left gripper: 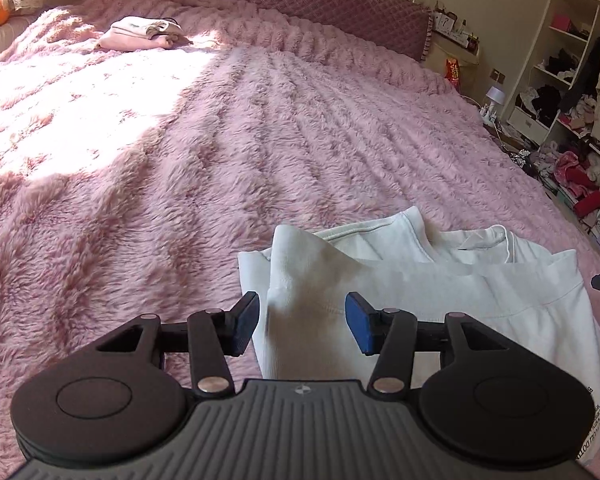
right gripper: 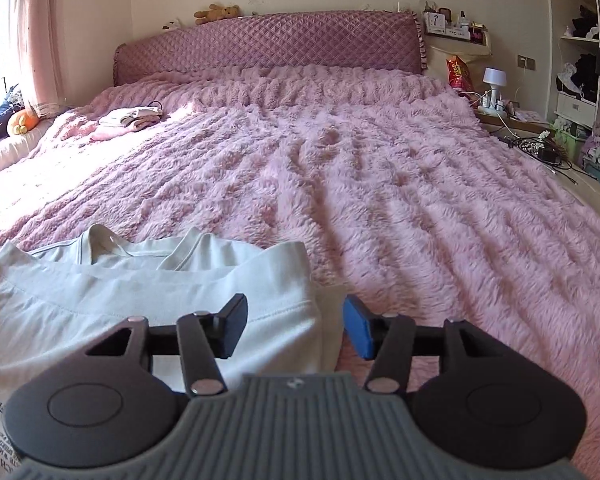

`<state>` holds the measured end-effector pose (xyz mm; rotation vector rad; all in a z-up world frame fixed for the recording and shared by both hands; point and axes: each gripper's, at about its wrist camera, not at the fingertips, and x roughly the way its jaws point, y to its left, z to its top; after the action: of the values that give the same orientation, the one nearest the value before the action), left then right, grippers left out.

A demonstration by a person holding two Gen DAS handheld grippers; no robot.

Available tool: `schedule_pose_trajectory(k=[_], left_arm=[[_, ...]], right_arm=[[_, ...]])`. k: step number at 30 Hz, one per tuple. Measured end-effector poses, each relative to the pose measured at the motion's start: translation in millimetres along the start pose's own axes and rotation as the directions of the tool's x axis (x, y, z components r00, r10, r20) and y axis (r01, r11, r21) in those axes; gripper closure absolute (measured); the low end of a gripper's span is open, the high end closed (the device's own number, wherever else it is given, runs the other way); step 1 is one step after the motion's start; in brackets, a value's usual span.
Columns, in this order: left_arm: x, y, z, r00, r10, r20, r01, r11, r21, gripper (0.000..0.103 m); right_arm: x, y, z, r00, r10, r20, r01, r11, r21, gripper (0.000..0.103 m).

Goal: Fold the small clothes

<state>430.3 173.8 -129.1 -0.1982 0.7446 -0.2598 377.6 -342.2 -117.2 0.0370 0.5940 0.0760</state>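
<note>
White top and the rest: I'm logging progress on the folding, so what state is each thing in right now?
White top: partly folded, hem turned up, flat on blanket.
Left gripper: open, holding nothing.
Right gripper: open, holding nothing.
Folded pile: stacked, far corner.
Blanket: spread over bed.

One white garment (right gripper: 112, 300) lies on the pink blanket (right gripper: 340, 184); one pile of folded clothes (right gripper: 130, 117) sits far up it, near the headboard (right gripper: 268, 46).
</note>
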Motion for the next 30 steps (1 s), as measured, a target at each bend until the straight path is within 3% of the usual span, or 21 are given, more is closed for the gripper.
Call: schedule_pose_trajectory(k=[4, 9, 10, 13, 15, 19, 24, 29, 30], left_arm=[[14, 2, 11, 1.0, -0.017, 0.026, 0.018, 0.999, -0.046, 0.039], [26, -4, 15, 1.0, -0.019, 0.014, 0.019, 1.0, 0.004, 0.039], [27, -5, 14, 0.999, -0.029, 0.015, 0.029, 0.999, 0.021, 0.044], [24, -17, 10, 0.999, -0.013, 0.042, 0.007, 0.991, 0.132, 0.099], [21, -22, 9, 0.996, -0.004, 0.086, -0.011, 0.984, 0.176, 0.099], [16, -15, 14, 0.988, 0.009, 0.156, -0.027, 0.993, 0.116, 0.099], [51, -5, 13, 0.992, 0.124, 0.034, -0.126, 0.988, 0.088, 0.098], [59, 3, 11, 0.991, 0.13, -0.001, -0.13, 0.989, 0.074, 0.085], [56, 4, 12, 0.992, 0.127, 0.001, -0.127, 0.99, 0.065, 0.083]], right_arm=[[31, -1, 11, 1.0, 0.002, -0.018, -0.002, 1.0, 0.005, 0.048], [49, 1, 12, 1.0, 0.009, -0.022, -0.009, 1.0, 0.002, 0.049], [50, 1, 12, 1.0, 0.01, -0.02, -0.01, 1.0, 0.001, 0.049], [53, 3, 9, 1.0, 0.013, -0.014, -0.013, 1.0, -0.002, 0.06], [56, 6, 9, 1.0, 0.004, -0.018, -0.004, 1.0, -0.021, 0.1], [51, 11, 10, 0.998, -0.037, 0.047, 0.039, 0.998, -0.04, 0.1], [73, 13, 7, 0.995, -0.101, -0.001, 0.101, 0.994, -0.032, 0.1], [84, 17, -2, 0.989, -0.143, -0.03, 0.14, 0.988, -0.064, 0.095], [83, 16, -3, 0.989, -0.147, -0.03, 0.144, 0.987, -0.068, 0.089]])
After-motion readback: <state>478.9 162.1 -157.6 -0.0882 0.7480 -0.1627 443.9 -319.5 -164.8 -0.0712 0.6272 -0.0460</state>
